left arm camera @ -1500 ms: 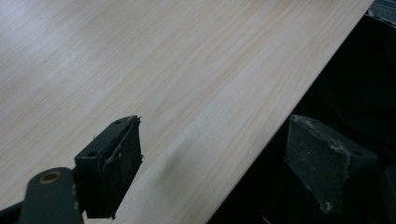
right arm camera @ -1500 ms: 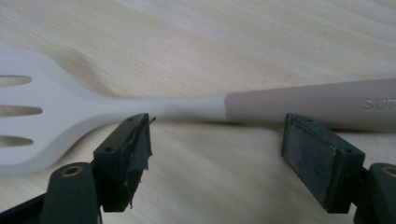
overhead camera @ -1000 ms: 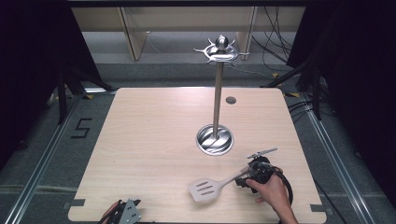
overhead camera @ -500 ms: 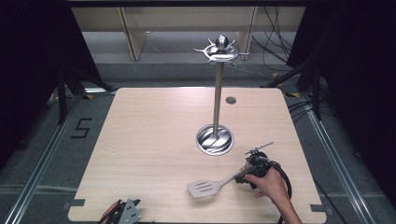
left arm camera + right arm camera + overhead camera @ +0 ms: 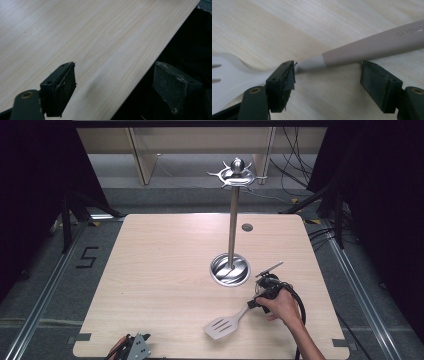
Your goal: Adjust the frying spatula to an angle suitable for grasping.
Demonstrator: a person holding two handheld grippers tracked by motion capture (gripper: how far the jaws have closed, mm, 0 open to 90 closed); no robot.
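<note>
Below, pale slotted spatula [image 5: 234,75], taupe handle, wood-grain table [image 5: 150,270]

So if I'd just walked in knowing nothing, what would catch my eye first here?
Probably the tall metal stand rising from its round base near the middle of the wooden table, crowned with a ring of hooks. Next, the slotted spatula lying flat near the front right, where a hand brings the right gripper to its handle, jaws open on either side. The left gripper sits at the table's front edge.
</note>
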